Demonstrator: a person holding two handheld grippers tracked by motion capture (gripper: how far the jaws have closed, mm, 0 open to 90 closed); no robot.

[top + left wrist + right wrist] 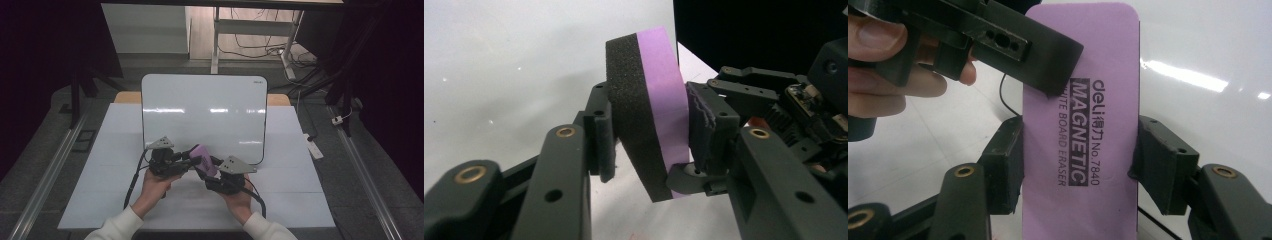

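A white table [125,165] carries a glossy whiteboard [205,112] that lies flat on it, toward the table's far edge and centred across its width. Bare white tabletop shows to the left, right and near side of the whiteboard.

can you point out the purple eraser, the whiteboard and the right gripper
purple eraser [1080,125]: right gripper view, on its printed purple face.
whiteboard [205,107]: high view, on a bare stretch of its white surface.
right gripper [1079,160]: right gripper view, midway between its two black fingertips, which press the eraser's long edges.
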